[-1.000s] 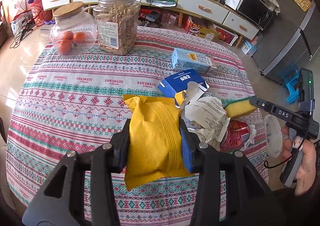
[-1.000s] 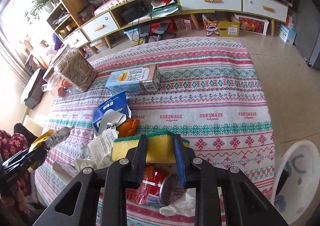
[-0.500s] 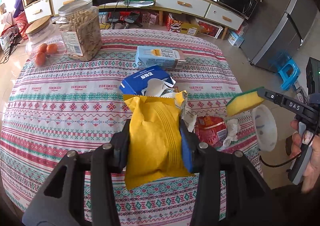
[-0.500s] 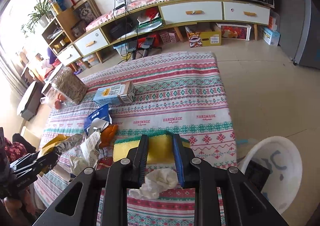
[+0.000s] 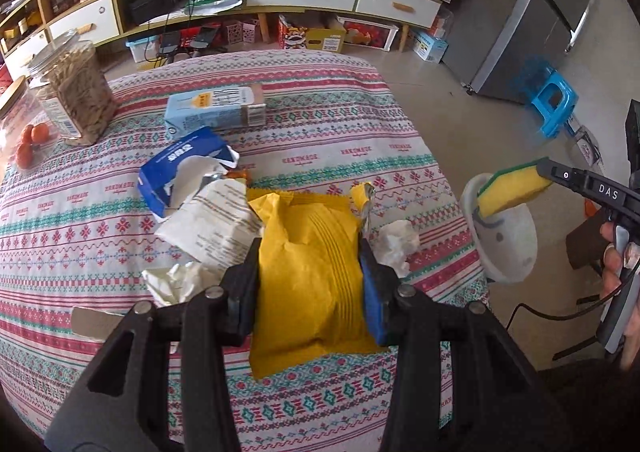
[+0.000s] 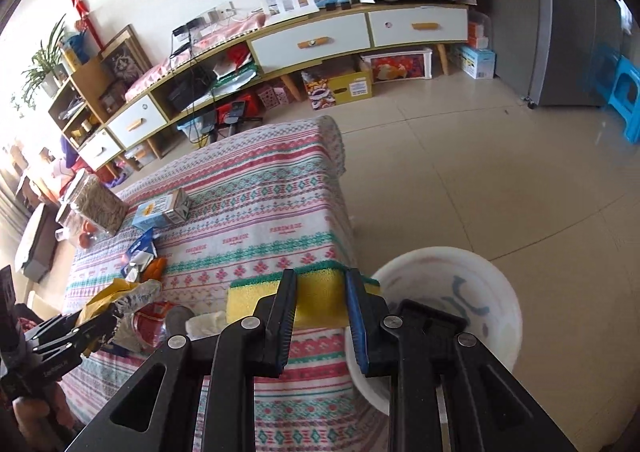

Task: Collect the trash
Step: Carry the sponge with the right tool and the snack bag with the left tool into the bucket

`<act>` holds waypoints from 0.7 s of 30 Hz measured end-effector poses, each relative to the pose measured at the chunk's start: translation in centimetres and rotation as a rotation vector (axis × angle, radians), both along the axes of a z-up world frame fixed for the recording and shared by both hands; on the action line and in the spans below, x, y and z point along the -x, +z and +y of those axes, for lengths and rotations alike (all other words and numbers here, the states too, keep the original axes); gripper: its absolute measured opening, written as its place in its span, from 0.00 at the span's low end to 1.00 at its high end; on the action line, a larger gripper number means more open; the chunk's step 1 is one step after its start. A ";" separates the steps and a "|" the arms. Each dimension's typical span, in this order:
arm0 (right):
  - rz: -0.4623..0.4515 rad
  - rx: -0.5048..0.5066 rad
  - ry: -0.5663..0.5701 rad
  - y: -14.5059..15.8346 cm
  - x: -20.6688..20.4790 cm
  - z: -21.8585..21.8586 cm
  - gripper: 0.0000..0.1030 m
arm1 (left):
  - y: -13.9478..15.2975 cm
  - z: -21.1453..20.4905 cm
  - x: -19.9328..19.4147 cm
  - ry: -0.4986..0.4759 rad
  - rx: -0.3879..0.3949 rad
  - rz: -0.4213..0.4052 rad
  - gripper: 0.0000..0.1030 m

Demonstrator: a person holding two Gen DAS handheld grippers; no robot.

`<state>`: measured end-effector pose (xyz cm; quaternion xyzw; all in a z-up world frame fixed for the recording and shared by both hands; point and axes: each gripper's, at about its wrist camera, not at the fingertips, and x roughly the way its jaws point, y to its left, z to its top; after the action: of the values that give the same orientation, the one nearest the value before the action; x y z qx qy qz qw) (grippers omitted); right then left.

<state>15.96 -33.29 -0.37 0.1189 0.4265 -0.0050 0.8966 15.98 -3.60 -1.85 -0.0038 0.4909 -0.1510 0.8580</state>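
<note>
My left gripper [image 5: 310,284] is shut on a yellow snack bag [image 5: 312,272] and holds it above the patterned tablecloth [image 5: 100,232]. My right gripper [image 6: 320,316] is shut on a yellow sponge with a green backing [image 6: 320,300]; in the left wrist view the sponge [image 5: 512,190] hangs past the table's right edge, over a white bin [image 5: 504,244]. The bin [image 6: 460,292] stands on the floor right beside the table. Crumpled tissue [image 5: 394,242], a paper receipt [image 5: 216,220], a torn blue box [image 5: 180,168] and a red can [image 6: 156,324] lie on the table.
A light blue carton [image 5: 214,110] lies further back. A jar of biscuits [image 5: 72,92] and a jar with oranges [image 5: 24,140] stand at the far left. A blue stool [image 5: 554,102] and a fridge [image 5: 560,12] are to the right on the tiled floor.
My right gripper has carried the sponge rightward off the table edge to above the white bin. My left gripper has kept hold of the yellow bag and shifted toward the table's right side.
</note>
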 end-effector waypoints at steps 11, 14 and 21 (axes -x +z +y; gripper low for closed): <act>0.047 0.021 -0.128 -1.9 3.5 -8.1 0.25 | -0.4 -7.6 0.4 -0.128 -0.025 0.001 0.44; 0.061 0.017 -0.131 -2.5 3.8 -9.0 0.25 | -0.7 -9.8 0.4 -0.152 -0.019 0.010 0.44; 0.065 -0.003 -0.139 -2.7 4.2 -10.1 0.29 | -1.3 -13.9 0.2 -0.213 -0.021 0.015 0.44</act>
<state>11.74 -43.38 -3.10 0.1493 0.4463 -0.0703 0.8795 15.76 -17.48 -3.18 0.0564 0.4967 -0.2359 0.8334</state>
